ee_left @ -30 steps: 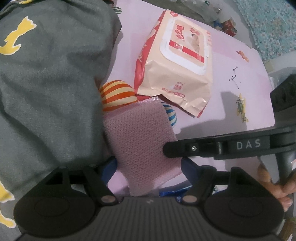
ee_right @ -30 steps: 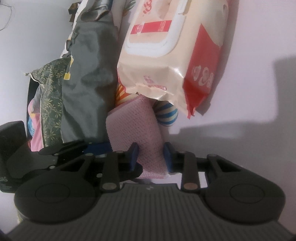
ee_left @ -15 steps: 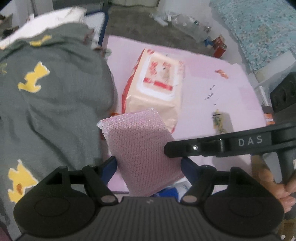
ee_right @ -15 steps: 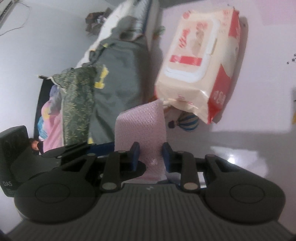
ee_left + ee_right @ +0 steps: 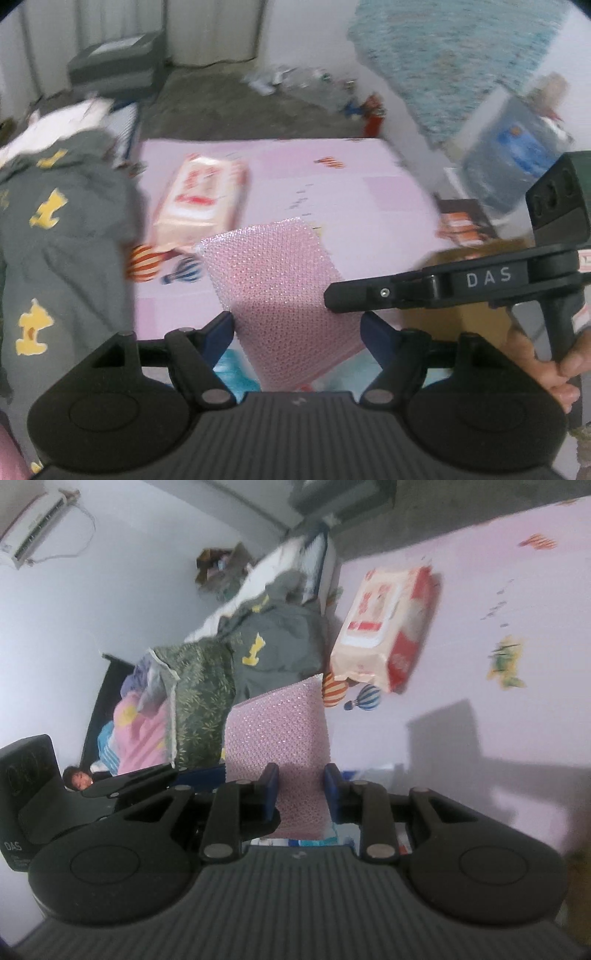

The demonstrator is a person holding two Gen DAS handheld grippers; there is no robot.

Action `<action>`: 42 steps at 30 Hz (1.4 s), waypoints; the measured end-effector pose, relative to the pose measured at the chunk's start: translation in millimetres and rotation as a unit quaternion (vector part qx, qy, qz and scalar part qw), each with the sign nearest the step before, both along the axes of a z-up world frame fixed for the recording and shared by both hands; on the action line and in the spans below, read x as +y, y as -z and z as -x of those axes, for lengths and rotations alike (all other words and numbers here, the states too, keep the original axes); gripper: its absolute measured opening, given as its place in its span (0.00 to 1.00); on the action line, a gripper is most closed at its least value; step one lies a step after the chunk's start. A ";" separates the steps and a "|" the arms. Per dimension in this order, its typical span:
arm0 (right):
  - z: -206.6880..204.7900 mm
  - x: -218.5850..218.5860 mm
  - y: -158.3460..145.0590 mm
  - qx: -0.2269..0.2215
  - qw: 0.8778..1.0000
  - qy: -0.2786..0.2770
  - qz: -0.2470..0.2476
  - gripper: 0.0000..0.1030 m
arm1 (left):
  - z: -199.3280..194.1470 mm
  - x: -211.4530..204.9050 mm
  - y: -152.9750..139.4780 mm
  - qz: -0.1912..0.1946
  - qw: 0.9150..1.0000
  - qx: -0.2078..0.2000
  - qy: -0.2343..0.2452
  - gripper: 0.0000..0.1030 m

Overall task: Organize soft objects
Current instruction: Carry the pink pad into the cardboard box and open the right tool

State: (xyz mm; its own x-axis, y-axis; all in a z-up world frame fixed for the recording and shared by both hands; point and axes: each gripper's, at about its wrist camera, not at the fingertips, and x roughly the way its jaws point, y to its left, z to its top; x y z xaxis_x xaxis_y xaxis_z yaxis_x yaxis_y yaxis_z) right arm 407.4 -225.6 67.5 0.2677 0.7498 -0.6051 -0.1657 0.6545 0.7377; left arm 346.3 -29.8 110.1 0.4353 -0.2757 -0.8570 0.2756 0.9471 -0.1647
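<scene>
Nearest, the right gripper [image 5: 301, 794] pinches the pink pad [image 5: 280, 734] across its narrow width, both blue fingers [image 5: 269, 786] pressed on its faces. The left gripper [image 5: 297, 330] stands with its jaws set wider, a blue finger [image 5: 219, 330] at each side of the same pad [image 5: 275, 280]; contact there appears to be made on both edges, though the right one is partly hidden by the other tool. The pad is held in the air above the pink mat [image 5: 369, 192], clear of it. A hand [image 5: 543, 365] grips the right tool's handle at the lower right of the left view. Beyond the pad, on the mat, lie a wipes pack [image 5: 384, 627] and balloon prints [image 5: 364, 698]. Beside them lies a grey cloth [image 5: 62, 236] with yellow figures. Farther off, bedding [image 5: 136, 716] and a wall unit [image 5: 33, 524].
</scene>
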 end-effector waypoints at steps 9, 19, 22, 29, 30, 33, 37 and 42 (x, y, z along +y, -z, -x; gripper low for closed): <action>101.7 -145.8 -34.0 -0.026 0.995 0.098 -0.006 0.25 | 51.6 -133.3 -16.5 0.009 0.994 -0.022 0.102 0.73; 157.7 -289.5 4.4 0.006 0.978 0.207 0.003 0.25 | 48.2 -272.7 39.0 -0.032 0.980 0.001 0.196 0.74; 149.4 -307.5 30.4 0.027 0.975 0.219 0.009 0.25 | 36.8 -293.6 65.3 -0.055 0.979 0.022 0.195 0.74; 109.6 -304.8 106.3 0.083 0.971 0.217 0.050 0.25 | 14.1 -303.8 110.8 -0.116 0.975 0.037 0.186 0.73; 104.1 -301.8 117.2 0.092 0.970 0.217 0.059 0.24 | 12.4 -301.2 112.6 -0.115 0.976 0.041 0.183 0.73; 100.6 -300.7 139.2 0.109 0.967 0.218 0.077 0.24 | 11.7 -288.5 105.8 -0.102 0.978 0.038 0.176 0.73; 107.2 -301.4 148.5 0.115 0.965 0.223 0.079 0.24 | 18.1 -265.2 82.0 -0.080 0.982 0.024 0.168 0.75; 101.2 -286.3 158.9 0.118 0.963 0.223 0.092 0.24 | 32.6 -233.6 55.8 -0.056 0.985 -0.001 0.161 0.81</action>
State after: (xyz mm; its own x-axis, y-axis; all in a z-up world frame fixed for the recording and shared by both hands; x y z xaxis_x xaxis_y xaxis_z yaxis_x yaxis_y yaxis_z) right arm 306.3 -511.9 -91.4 0.3763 0.4664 -0.8005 0.3202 0.7453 0.5848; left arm 313.7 -263.5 54.2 0.3426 -0.3044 -0.8888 0.5658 0.8221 -0.0634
